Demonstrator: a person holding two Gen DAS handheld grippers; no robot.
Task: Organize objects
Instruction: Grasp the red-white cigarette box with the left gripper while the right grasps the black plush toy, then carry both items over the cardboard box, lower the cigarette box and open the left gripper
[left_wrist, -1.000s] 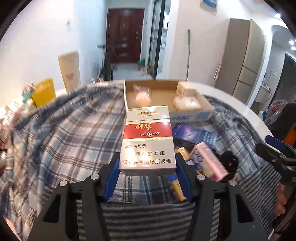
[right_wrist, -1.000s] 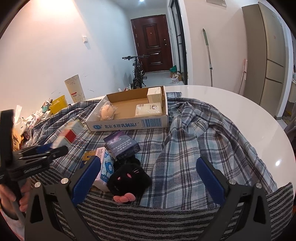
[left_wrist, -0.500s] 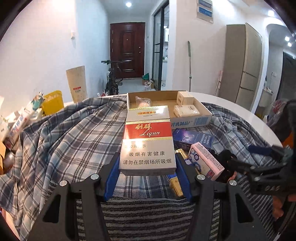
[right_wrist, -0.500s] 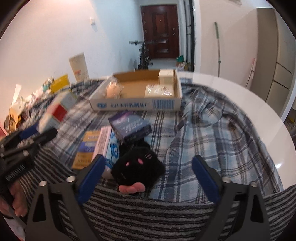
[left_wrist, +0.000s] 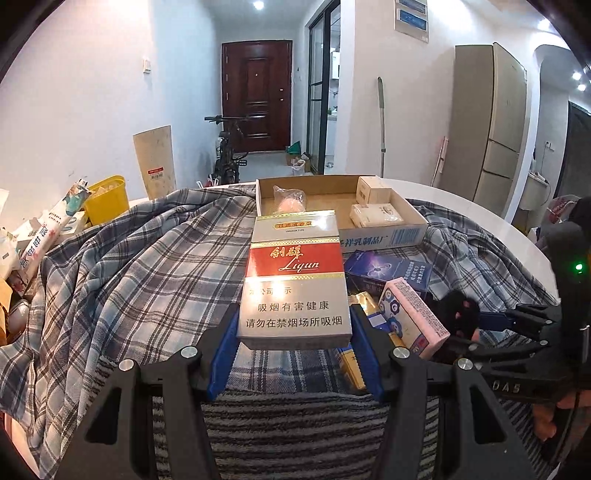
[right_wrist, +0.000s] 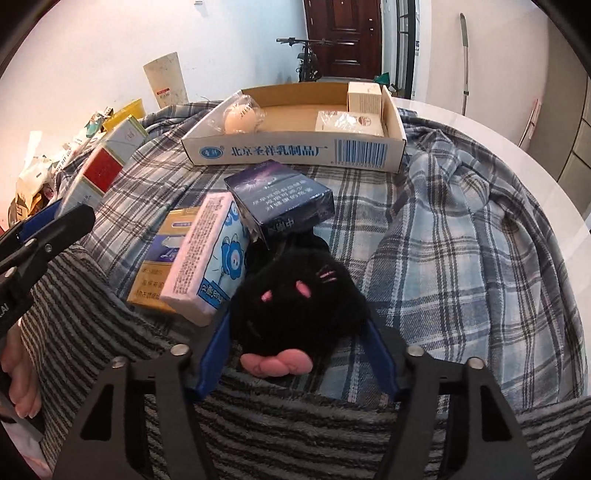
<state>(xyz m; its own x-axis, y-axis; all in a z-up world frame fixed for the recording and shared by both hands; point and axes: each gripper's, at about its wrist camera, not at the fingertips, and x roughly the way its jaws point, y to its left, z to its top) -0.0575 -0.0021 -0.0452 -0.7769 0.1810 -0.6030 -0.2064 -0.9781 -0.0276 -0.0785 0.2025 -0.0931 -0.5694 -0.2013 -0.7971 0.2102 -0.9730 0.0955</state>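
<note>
My left gripper (left_wrist: 293, 341) is shut on a red and white cigarette pack (left_wrist: 294, 278), held above the plaid cloth; the pack also shows in the right wrist view (right_wrist: 101, 166). My right gripper (right_wrist: 297, 338) has closed around a black plush toy with pink paws (right_wrist: 295, 295), its blue pads touching both sides. The plush also shows in the left wrist view (left_wrist: 458, 314). A cardboard tray (right_wrist: 295, 149) behind holds a bagged egg (right_wrist: 240, 118) and two small boxes (right_wrist: 351, 123).
A dark blue box (right_wrist: 280, 199), a pink and blue tissue pack (right_wrist: 208, 258) and a yellow pack (right_wrist: 162, 258) lie by the plush. Plaid cloth (right_wrist: 461, 221) covers the round white table (right_wrist: 517, 147). Clutter and a yellow bin (left_wrist: 105, 199) stand at the left.
My right gripper has moved forward and down onto the black plush and its jaws have closed in from wide open. My left gripper still holds the cigarette pack, nearly unmoved.
</note>
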